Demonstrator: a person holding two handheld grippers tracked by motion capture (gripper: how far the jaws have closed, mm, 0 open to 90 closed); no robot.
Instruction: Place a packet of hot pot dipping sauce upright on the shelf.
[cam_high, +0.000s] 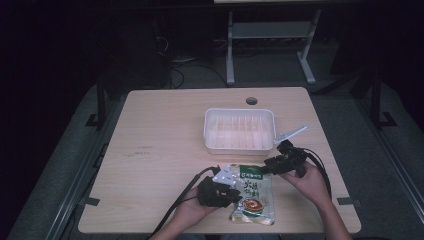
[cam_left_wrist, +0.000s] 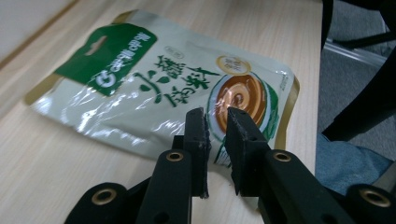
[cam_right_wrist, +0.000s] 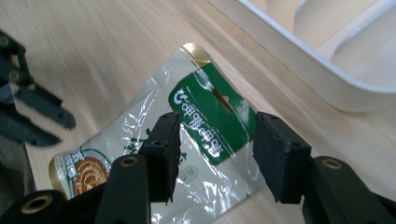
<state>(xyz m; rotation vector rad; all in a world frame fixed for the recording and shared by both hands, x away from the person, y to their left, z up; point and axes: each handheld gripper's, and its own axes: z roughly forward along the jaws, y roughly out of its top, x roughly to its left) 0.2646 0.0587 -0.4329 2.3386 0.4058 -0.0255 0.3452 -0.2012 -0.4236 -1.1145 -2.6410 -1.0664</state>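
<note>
So the main thing here is a flat sauce pouch (cam_high: 253, 194) lying on the wooden table (cam_high: 160, 150), low and a bit right of centre in the high view, close to the near edge. It's pale cream with a gold border, a green header panel with a hang slot and white lettering that starts with a "G" logo. Below that are big green Chinese characters and a round picture of a bowl of something brown. I can't honestly read the characters well enough to quote them; the print is too glossy and angled.

In the left gripper view the pouch (cam_left_wrist: 159, 88) fills the upper middle, and the left gripper (cam_left_wrist: 215, 122) sits right at its bowl-picture end with jaws only a narrow gap apart — nothing between them that I can see. From above, that left gripper (cam_high: 231, 192) is at the pouch's left edge, held in the person's left hand (cam_high: 192, 212).

The right gripper (cam_right_wrist: 215, 140) hovers over the green header of the pouch (cam_right_wrist: 187, 140), jaws spread wide with nothing in them. In the high view the right gripper (cam_high: 267, 167) is just off the pouch's upper right corner, in the right hand (cam_high: 312, 182).

Just beyond it, centre-right of the high view, sits a white plastic tray (cam_high: 240, 112) — its rim (cam_right_wrist: 299, 60) cuts across the upper right of the right gripper view.
</note>
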